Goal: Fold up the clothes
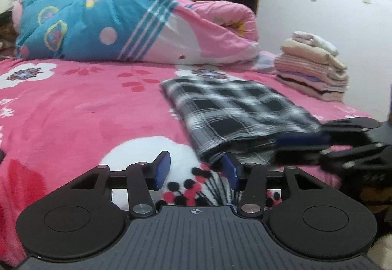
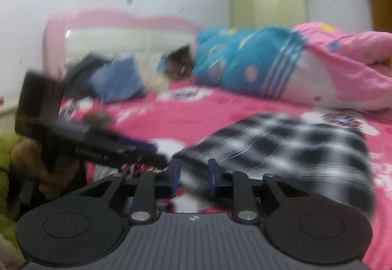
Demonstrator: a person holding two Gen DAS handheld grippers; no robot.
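Observation:
A black-and-white plaid garment (image 1: 232, 108) lies folded in a long strip on the pink flowered bed sheet (image 1: 73, 103). My left gripper (image 1: 196, 170) is open just short of the strip's near left corner, with only sheet between its blue pads. My right gripper (image 1: 301, 145) reaches in from the right at the strip's near edge. In the blurred right wrist view, my right gripper (image 2: 193, 177) stands partly open, and the plaid garment (image 2: 294, 147) has its edge at the gap between the pads. The left gripper (image 2: 152, 150) shows there as a dark smear on the left.
A stack of folded clothes (image 1: 311, 69) sits at the bed's far right by the wall. A rolled blue-and-pink quilt (image 1: 122, 25) lies across the back. Loose blue and dark clothes (image 2: 115, 81) are heaped by the headboard (image 2: 122, 40). Hair hangs in at the top.

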